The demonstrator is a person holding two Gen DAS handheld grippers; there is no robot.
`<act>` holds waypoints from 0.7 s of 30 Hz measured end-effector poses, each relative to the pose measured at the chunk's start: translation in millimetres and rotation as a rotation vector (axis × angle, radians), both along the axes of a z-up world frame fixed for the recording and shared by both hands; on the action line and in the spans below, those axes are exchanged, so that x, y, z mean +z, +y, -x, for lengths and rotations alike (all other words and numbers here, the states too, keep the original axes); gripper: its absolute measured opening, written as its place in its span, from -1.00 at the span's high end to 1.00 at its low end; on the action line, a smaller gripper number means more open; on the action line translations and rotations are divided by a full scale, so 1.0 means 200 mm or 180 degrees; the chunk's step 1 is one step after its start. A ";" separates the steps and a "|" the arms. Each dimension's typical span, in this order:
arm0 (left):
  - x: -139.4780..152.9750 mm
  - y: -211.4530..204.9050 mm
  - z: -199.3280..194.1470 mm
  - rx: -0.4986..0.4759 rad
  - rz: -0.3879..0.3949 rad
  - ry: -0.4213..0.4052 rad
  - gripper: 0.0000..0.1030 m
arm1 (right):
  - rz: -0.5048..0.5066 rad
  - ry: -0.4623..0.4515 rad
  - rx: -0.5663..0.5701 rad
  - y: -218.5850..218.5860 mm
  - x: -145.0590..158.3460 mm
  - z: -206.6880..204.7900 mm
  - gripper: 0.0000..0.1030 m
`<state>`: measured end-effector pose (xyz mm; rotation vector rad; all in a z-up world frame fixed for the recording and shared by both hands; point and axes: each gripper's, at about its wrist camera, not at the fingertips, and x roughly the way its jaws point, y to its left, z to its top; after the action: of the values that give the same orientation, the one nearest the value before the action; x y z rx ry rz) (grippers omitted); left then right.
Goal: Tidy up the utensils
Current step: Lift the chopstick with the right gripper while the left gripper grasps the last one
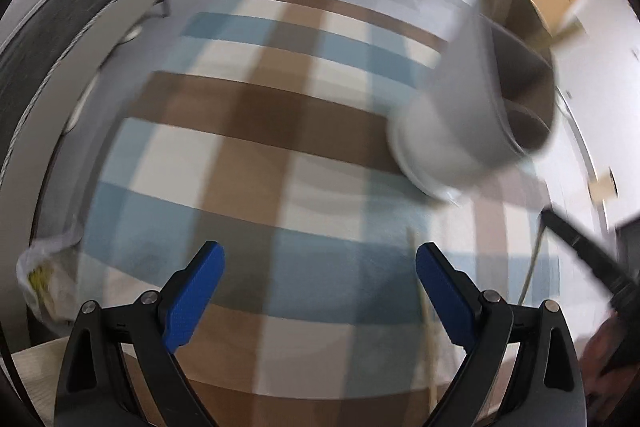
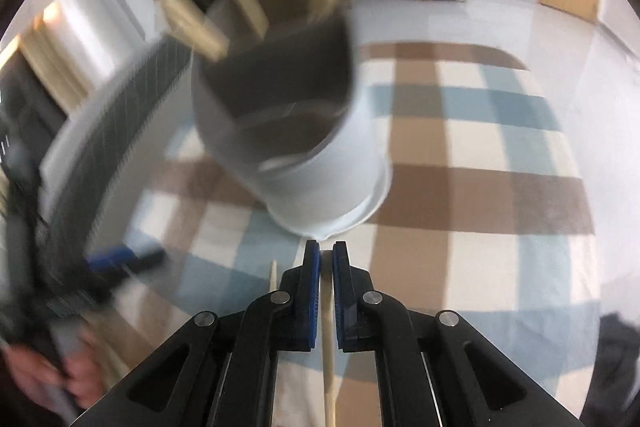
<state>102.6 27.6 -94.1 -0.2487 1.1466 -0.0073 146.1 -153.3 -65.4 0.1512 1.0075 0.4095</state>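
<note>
In the left wrist view the left gripper (image 1: 320,287) hangs over a checked cloth (image 1: 248,131) of brown, blue and cream squares, its blue-padded fingers (image 1: 196,297) spread wide with nothing between them. To the upper right, blurred, a white utensil holder (image 1: 468,115) stands on the cloth with pale wooden handles rising from its dark inside. A thin wooden stick (image 1: 426,323) lies on the cloth just beside the right-hand finger, not touching it as far as the blur allows. In the right wrist view the right gripper (image 2: 326,291) has its jaws drawn narrow, pinching a slim wooden utensil handle (image 2: 328,347) that runs back between the blue pads (image 2: 311,291) toward the camera. The same holder (image 2: 304,147) sits just ahead of the fingertips, tilted in the fisheye, with wooden utensils (image 2: 192,23) sticking out at the top. A second thin stick (image 2: 273,275) lies on the cloth just left of the fingers
</note>
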 end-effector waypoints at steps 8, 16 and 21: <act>-0.13 -0.28 -0.08 -0.0146 -0.0017 0.0431 -0.50 | -0.0538 -0.0156 -0.0397 -0.30 0.18 0.14 0.89; -0.23 -0.41 -0.18 -0.0084 -0.0349 0.0726 -0.21 | -0.0750 -0.0291 -0.0491 -0.45 0.27 0.22 0.89; -0.25 -0.47 -0.19 -0.0072 -0.0620 0.0774 -0.08 | -0.0808 -0.0350 -0.0498 -0.49 0.30 0.24 0.89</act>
<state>140.8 -66.9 -144.2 -0.0638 1.3820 0.1170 97.5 -251.3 -6.1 0.4289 0.8267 0.3970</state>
